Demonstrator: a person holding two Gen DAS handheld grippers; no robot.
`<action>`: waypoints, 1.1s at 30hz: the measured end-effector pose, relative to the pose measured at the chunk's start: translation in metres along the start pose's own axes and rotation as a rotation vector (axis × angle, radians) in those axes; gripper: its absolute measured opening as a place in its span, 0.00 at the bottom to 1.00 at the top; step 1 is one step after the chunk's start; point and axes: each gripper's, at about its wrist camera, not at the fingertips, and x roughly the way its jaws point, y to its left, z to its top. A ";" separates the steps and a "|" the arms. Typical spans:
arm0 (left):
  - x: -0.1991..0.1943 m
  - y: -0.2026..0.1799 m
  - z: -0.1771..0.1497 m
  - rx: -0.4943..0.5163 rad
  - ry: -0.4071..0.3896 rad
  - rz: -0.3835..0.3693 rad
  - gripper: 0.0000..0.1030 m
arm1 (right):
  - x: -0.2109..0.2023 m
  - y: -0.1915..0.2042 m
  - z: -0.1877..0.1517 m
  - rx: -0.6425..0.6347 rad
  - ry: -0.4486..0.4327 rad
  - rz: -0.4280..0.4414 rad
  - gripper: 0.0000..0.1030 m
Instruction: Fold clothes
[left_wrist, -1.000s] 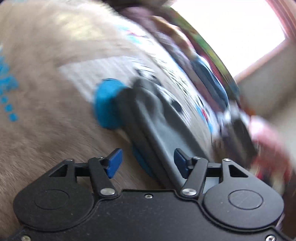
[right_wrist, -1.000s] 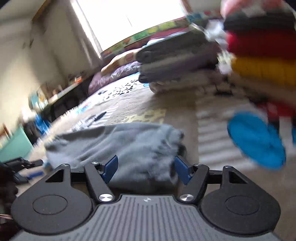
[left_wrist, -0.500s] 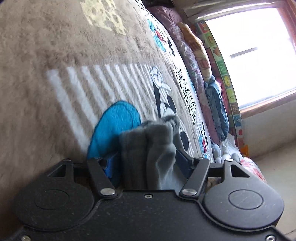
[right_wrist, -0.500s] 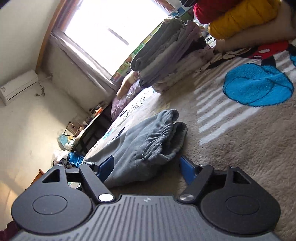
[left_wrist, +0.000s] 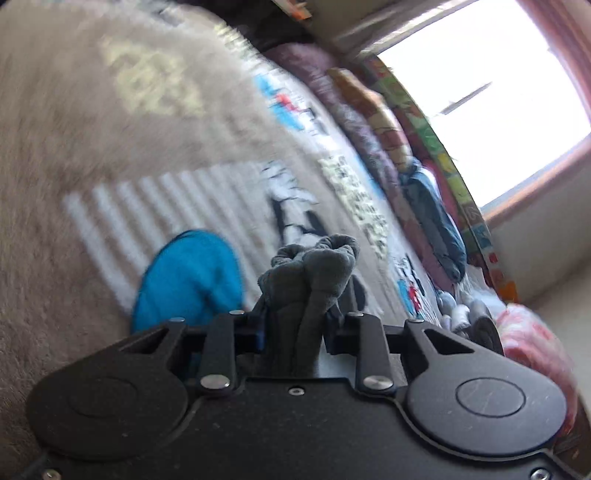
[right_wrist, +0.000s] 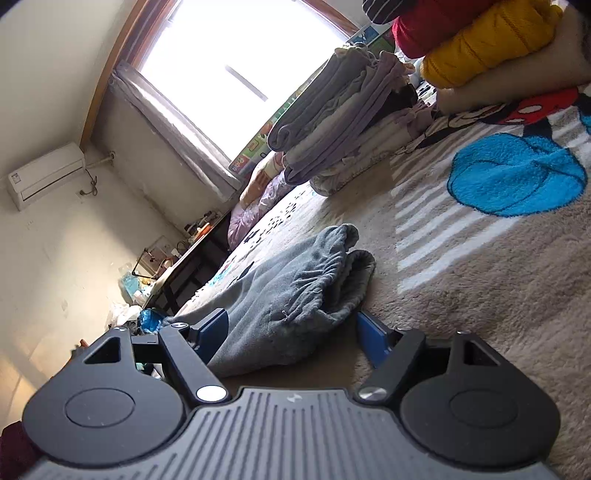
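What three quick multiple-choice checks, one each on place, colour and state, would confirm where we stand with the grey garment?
1. Where does the grey garment lie?
A. on the patterned blanket
B. on top of the folded stack
C. on the windowsill

2. What colour is the round patch on the blanket near the garment?
A. green
B. blue
C. orange

3. How does the right gripper stand?
A. clamped on a yellow jacket
B. open, pads either side of the garment
C. shut with nothing between

Key: 1 A, it rests on the blanket pile, apart from the stack. 2 B, the patch is bright blue. 3 B, both blue pads stand clear of the cloth.
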 end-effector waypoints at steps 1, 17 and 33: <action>-0.006 -0.014 -0.004 0.058 -0.018 -0.006 0.25 | 0.000 0.000 0.000 0.003 -0.002 0.003 0.73; -0.052 -0.176 -0.144 0.789 -0.193 -0.077 0.25 | -0.010 -0.011 0.001 0.079 -0.047 0.078 0.73; -0.024 -0.200 -0.312 1.308 -0.183 -0.186 0.24 | -0.026 -0.045 0.002 0.297 -0.172 0.220 0.67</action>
